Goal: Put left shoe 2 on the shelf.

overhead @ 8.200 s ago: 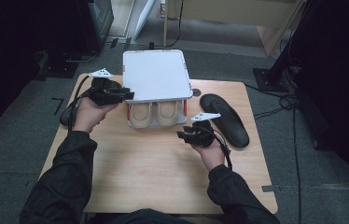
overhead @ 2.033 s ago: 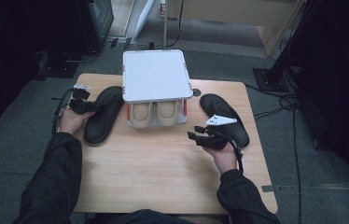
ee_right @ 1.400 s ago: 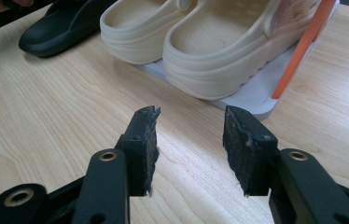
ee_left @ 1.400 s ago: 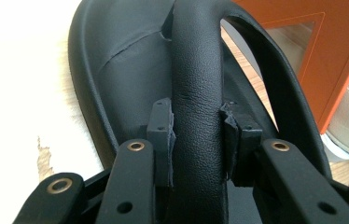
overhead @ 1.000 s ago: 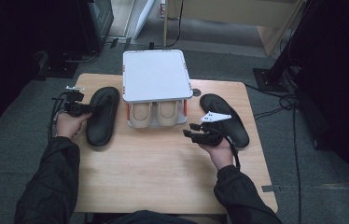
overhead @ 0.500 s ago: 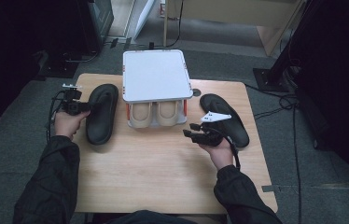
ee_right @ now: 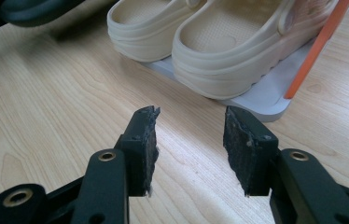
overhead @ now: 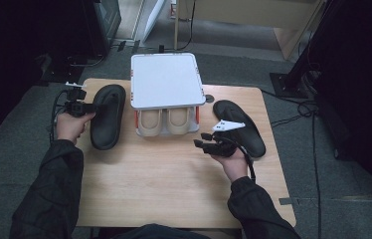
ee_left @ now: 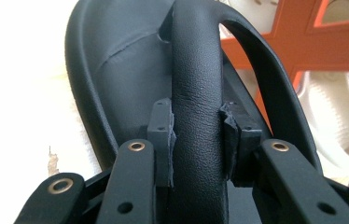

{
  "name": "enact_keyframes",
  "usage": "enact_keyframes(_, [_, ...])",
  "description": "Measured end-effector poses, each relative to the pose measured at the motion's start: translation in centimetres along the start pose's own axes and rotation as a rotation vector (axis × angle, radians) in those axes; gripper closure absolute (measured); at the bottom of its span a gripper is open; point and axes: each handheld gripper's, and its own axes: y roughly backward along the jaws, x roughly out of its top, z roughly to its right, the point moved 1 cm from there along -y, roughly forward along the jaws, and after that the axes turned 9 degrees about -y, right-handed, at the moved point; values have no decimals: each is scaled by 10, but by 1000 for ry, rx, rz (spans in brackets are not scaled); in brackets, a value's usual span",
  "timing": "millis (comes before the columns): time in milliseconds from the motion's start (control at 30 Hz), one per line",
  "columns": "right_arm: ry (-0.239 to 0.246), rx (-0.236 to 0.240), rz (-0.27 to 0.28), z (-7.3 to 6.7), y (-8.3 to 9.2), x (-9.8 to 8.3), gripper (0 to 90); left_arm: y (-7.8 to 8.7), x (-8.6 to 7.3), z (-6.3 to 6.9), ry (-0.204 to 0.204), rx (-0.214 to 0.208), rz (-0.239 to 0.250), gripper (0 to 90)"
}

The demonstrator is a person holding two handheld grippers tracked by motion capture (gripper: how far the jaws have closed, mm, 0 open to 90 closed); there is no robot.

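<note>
A black sandal [overhead: 105, 117] lies left of the white shoe rack [overhead: 164, 79]. My left gripper [overhead: 89, 106] is shut on its strap [ee_left: 196, 93], the pads [ee_left: 162, 135] pressing the strap from both sides, and the toe end looks slightly lifted. The second black sandal [overhead: 241, 127] lies flat on the table right of the rack. Beside that sandal my right gripper [overhead: 200, 141] is held open above the wood, pointing at the cream clogs [ee_right: 219, 42] on the rack's lower shelf. Nothing is between its pads [ee_right: 245, 149].
The rack has a white top, orange posts [ee_right: 319, 44] and a grey base plate [ee_right: 266, 100]. The wooden table [overhead: 164, 184] has bare room in front of the rack. Cables trail on the carpet at the right; dark furniture stands behind and to the left.
The left gripper has carried the black sandal from the rack's left corner out to the table's left side, and in the last second raised it slightly. The right hand has kept still.
</note>
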Motion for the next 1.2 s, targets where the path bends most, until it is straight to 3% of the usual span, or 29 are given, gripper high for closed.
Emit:
enact_keyframes(200, [-3,3,-2,-1,1,0,547,13,19,1,25,-1,23,688])
enact_keyframes(667, [-1,5,0,0,1,0,547,43,62,10,7,38,38,687])
enact_keyframes(1200, [-4,6,-1,0,1,0,546,63,119,37,-22,55,61,686])
